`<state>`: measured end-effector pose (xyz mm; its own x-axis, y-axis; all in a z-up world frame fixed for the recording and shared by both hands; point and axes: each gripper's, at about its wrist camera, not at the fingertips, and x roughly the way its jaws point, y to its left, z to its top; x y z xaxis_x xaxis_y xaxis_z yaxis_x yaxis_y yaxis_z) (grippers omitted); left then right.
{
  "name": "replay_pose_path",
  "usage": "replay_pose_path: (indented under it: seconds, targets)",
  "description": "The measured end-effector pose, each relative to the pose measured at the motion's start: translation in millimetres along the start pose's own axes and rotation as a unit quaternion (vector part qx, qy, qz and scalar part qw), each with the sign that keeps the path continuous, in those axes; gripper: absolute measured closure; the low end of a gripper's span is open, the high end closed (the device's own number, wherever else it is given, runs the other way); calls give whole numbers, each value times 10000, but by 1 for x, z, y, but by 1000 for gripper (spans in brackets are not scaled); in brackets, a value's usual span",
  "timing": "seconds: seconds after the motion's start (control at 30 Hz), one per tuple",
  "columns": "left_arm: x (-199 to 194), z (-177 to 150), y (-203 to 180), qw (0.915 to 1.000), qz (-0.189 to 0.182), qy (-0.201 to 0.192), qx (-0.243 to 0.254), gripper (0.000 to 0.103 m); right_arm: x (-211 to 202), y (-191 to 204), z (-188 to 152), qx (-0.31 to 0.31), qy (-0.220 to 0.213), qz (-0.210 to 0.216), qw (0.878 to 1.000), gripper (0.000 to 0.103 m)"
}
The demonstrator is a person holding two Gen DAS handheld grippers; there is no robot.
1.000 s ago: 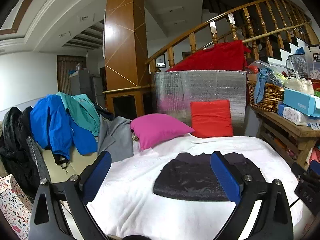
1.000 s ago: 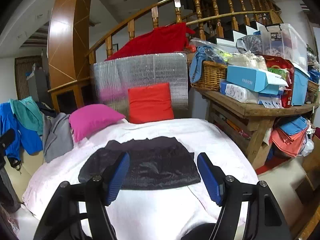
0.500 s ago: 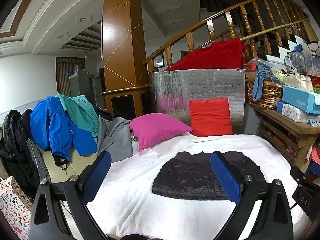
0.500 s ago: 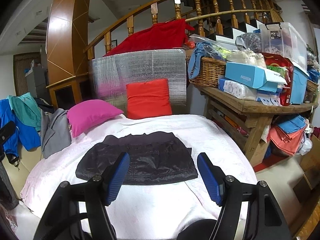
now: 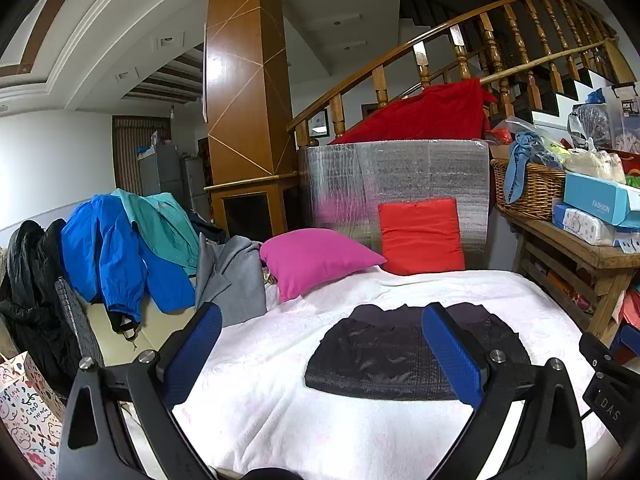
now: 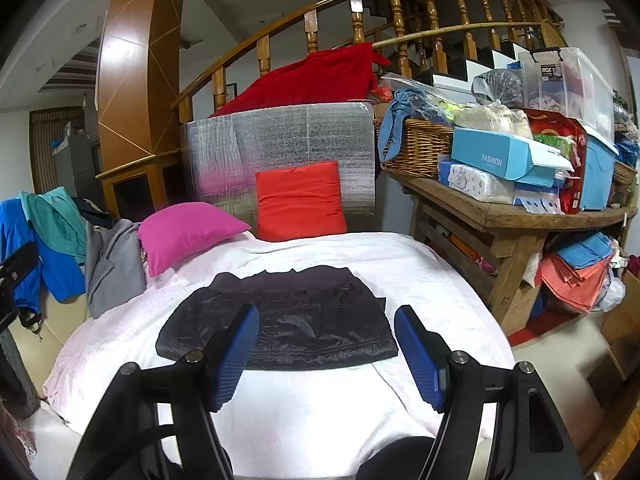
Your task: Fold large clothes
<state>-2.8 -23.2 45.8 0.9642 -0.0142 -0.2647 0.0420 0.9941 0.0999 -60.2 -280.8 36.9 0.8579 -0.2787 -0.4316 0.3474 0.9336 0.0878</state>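
White bedding (image 5: 280, 392) covers the bed where a folded dark garment (image 6: 280, 320) lies flat at centre, below pink (image 6: 184, 228) and red (image 6: 300, 200) pillows. Left tool (image 5: 320, 356) and right tool (image 6: 326, 356) hover apart, holding nothing.

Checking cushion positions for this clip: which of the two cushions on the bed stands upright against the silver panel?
The red cushion stands upright against the silver panel. The pink cushion lies tilted to its left, near the grey garment.
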Motion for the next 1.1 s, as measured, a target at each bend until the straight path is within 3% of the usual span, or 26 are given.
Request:
replay_pose_path:
  seconds: [0.43, 0.87, 1.0, 1.1]
  targets:
    - [19, -10, 4, 9993, -168, 333, -84, 2, 23, 0, -7, 11, 222, 8, 9998, 29]
    - [35, -11, 6, 9994, -158, 271, -124, 2, 46, 12, -2, -157, 286, -80, 9994, 29]
    - [63, -13, 11, 9986, -307, 356, -224, 2, 79, 6, 5, -146, 500, -76, 9986, 29]
    - [111, -15, 28, 9962, -336, 684, -433, 2, 112, -14, 12, 6, 577, -191, 9981, 29]
